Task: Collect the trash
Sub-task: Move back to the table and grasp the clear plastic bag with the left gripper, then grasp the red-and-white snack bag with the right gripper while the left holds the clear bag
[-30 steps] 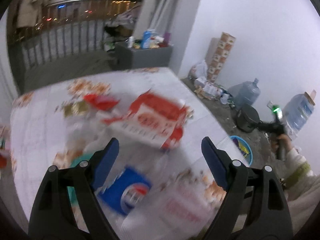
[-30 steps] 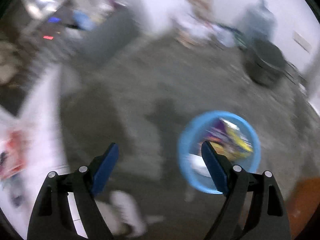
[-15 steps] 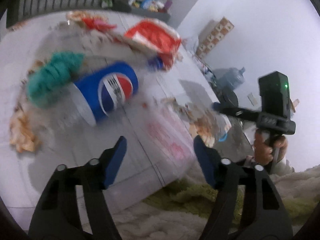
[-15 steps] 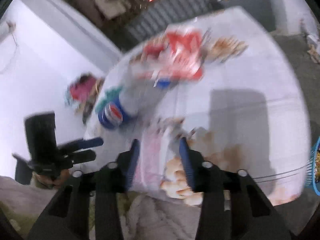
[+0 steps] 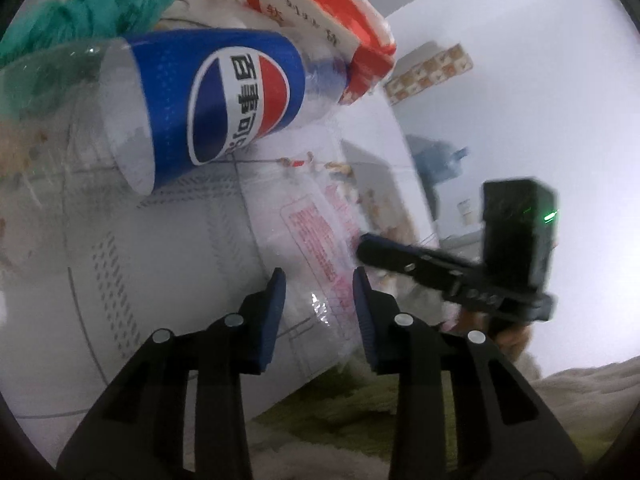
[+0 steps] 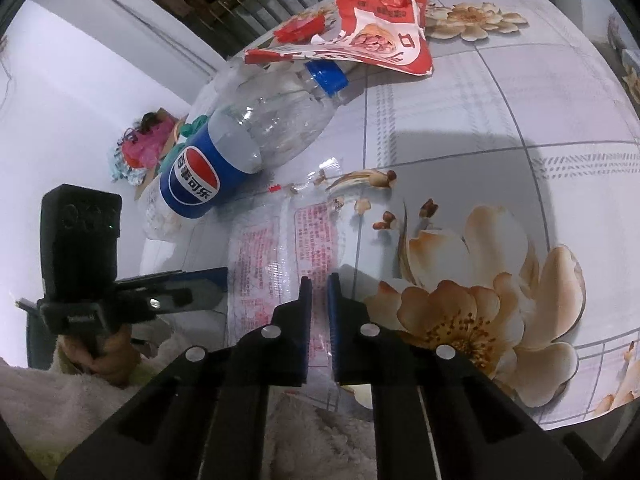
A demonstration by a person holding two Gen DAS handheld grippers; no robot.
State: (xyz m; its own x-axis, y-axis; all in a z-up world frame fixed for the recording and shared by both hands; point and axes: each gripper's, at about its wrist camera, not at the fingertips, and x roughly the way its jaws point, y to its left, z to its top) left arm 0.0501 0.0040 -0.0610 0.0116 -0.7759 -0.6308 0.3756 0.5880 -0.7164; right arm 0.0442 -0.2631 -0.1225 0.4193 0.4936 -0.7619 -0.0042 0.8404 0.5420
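A clear plastic wrapper [image 5: 316,240] [image 6: 280,256] with red print lies flat at the table's near edge. My right gripper [image 6: 319,284] [image 5: 364,246] is closing on its edge, and its pads pinch the film with only a thin slit left. My left gripper [image 5: 318,292] [image 6: 212,282] straddles the wrapper's other side. Its jaws are closing too, but the pads stand clear of the film. Farther back an empty Pepsi bottle [image 5: 224,104] [image 6: 240,148] lies on its side, with a torn red snack bag [image 6: 380,36] [image 5: 352,24] past it.
The table [image 6: 520,120] wears a white cloth with flower prints. Nut shells [image 6: 384,216] are scattered by the wrapper. A green plastic bag [image 5: 80,12] sits behind the bottle. On the floor are a pile of clutter [image 6: 144,148] and a water jug [image 5: 440,160].
The right gripper swung from the floor and blue basin over to the table's near edge and narrowed onto the wrapper. The left gripper dropped toward the same wrapper, its jaws narrowing.
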